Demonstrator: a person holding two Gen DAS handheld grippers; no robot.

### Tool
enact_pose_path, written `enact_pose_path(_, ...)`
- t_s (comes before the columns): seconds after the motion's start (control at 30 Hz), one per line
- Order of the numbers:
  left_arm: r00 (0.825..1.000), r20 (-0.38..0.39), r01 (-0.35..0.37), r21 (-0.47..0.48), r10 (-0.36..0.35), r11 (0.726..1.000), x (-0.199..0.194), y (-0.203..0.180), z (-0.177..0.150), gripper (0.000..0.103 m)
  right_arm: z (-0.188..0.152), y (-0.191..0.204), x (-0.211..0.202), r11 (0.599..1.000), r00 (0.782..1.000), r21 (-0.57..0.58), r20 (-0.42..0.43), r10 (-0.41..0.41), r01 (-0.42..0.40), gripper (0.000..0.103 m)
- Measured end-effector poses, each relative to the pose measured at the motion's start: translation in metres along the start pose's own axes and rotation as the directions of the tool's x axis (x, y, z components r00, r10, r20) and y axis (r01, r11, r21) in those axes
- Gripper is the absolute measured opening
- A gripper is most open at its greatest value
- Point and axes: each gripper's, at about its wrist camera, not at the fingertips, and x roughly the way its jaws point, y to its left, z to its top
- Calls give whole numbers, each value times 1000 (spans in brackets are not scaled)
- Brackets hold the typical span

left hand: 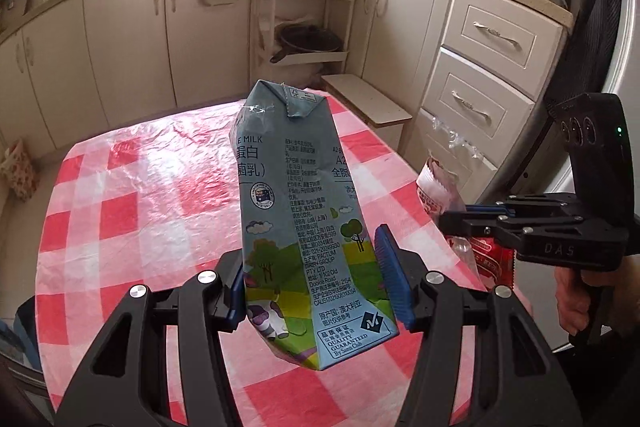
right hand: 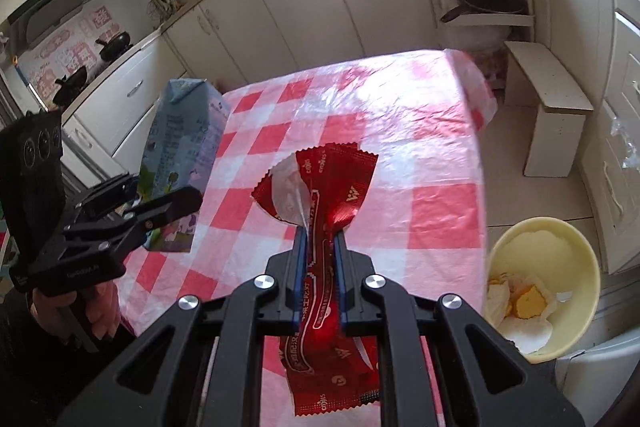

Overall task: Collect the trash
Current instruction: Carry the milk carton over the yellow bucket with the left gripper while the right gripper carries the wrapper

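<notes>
Left gripper (left hand: 316, 291): blue pads clamp the lower part of the milk carton (left hand: 304, 211), one on each side, jaws about half apart.
Milk carton: pale blue, printed with trees, a cow and dense text; held off the table, its folded top tilted away from the camera.
Right gripper (right hand: 320, 267): jaws nearly together, pinching a red wrapper (right hand: 332, 187) at its waist.
Red wrapper: crumpled foil; torn open end with a white inside fans out beyond the fingertips, the rest hangs down behind the pads, above the table.
Hands: a hand (right hand: 96, 311) grips the left gripper's handle in the right wrist view; a hand (left hand: 576, 303) grips the right gripper's handle in the left wrist view.
Table (left hand: 132, 211): covered with a red and white checked plastic cloth, below both grippers.
Yellow bin (right hand: 560, 227): on the floor just beside the table's right edge, holding white paper and a yellow scrap.
Step stool (right hand: 548, 95): pale, on the floor beyond the table.
Cabinets (left hand: 132, 39): cream doors and drawers along the far walls, with a corner shelf (left hand: 312, 47) holding a dark pan.
</notes>
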Motion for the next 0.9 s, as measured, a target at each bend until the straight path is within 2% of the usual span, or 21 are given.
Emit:
enact_pose_path(0.1,997,48,61,-13,-60,998,0,-21,6,53,6,-24,-21,996,995,75,87,-55,49,13)
enact_pose_path(0.2,989,88,119,-29,-116,992,3,-42,14,53,9,-53,-46,982,978,159,163,-131,105,14)
enact_pose_path(0.27,984,102,148,-30,-144,989,7,-56,19,53,7,-70,-58,968,965,204,190,-183,143,14)
enact_pose_path(0.4,976,73,210,-74,-205,975,32,-87,26,53,-2,-98,-69,945,949,265,195,-247,192,14)
enact_pose_path(0.57,953,-22,292,-196,-302,936,94,-129,36,53,-12,-128,-72,919,946,331,165,-278,213,14)
enact_pose_path(0.77,936,-178,270,-192,-304,943,162,-181,38,53,-23,-178,-58,868,957,448,85,-279,214,14)
enact_pose_path(0.9,930,-226,249,-191,-290,949,187,-200,42,53,-32,-205,-45,828,965,522,38,-260,203,14)
